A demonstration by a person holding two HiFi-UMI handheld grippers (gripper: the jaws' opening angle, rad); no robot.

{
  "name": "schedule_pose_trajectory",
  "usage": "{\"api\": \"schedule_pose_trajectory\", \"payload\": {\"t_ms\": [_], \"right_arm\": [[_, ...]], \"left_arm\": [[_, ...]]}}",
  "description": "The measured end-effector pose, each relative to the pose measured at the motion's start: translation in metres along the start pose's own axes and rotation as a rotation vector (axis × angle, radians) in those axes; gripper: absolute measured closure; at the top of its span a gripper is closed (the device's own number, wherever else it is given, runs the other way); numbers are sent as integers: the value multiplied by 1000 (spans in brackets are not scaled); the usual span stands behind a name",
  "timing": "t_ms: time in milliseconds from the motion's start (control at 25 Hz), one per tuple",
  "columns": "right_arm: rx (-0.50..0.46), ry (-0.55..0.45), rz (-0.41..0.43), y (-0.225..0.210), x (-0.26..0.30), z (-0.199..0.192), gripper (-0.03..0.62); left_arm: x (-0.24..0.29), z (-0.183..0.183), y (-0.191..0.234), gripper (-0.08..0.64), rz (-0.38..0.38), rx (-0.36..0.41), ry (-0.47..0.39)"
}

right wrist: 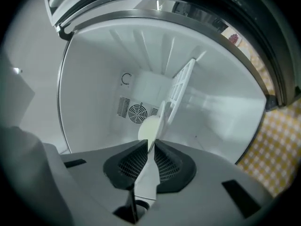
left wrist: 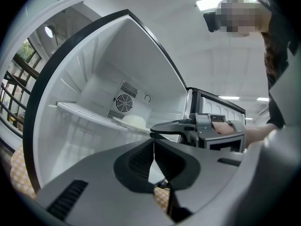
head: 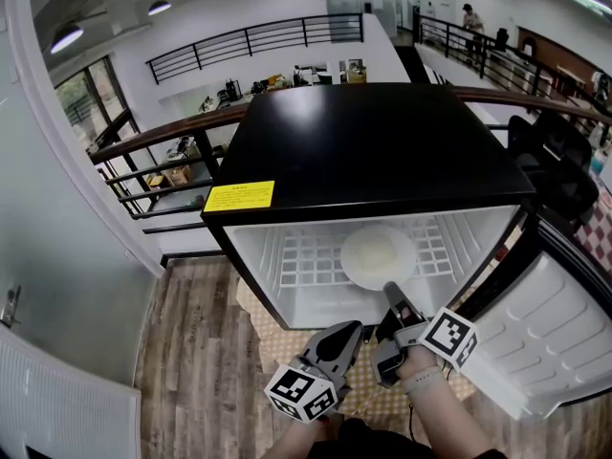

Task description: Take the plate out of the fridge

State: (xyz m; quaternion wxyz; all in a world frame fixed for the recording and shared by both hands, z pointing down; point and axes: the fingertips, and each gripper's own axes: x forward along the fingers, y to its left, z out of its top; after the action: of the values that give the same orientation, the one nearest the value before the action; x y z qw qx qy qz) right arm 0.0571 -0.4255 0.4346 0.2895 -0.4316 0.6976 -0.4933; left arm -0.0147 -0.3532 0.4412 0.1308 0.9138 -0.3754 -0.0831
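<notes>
The white plate (head: 379, 254) lies on the wire shelf (head: 296, 256) inside the open black mini fridge (head: 373, 146). My right gripper (head: 389, 292) reaches into the fridge mouth and is shut on the plate's near rim. In the right gripper view the plate (right wrist: 149, 126) runs edge-on straight into the closed tips of the right gripper (right wrist: 150, 144). My left gripper (head: 348, 335) hangs lower, in front of the fridge, shut on nothing. From the left gripper view (left wrist: 154, 139) I see the right gripper (left wrist: 151, 132) at the plate (left wrist: 133, 121), with a fan grille behind.
The fridge door (head: 555, 333) stands swung open to the right. A yellow checked mat (head: 382, 402) lies under the fridge on the wood floor (head: 191, 352). A dark railing (head: 163, 175) runs behind the fridge, and a white wall (head: 57, 285) stands at the left.
</notes>
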Motion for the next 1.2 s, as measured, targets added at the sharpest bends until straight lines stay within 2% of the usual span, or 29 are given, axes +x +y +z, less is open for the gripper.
{"api": "schedule_pose_trajectory", "payload": {"t_ms": [120, 560, 720, 1200], "right_arm": [[52, -5, 8, 1, -3, -3, 537], [48, 13, 25, 8, -15, -12, 534], [65, 9, 26, 5, -8, -10, 497], [142, -8, 29, 2, -9, -15, 517]], "left_arm": [[-1, 0, 0, 549, 2, 3, 1], [-1, -1, -2, 549, -3, -1, 1], [-3, -2, -2, 549, 0, -1, 1], [-7, -2, 4, 549, 21, -3, 0]]}}
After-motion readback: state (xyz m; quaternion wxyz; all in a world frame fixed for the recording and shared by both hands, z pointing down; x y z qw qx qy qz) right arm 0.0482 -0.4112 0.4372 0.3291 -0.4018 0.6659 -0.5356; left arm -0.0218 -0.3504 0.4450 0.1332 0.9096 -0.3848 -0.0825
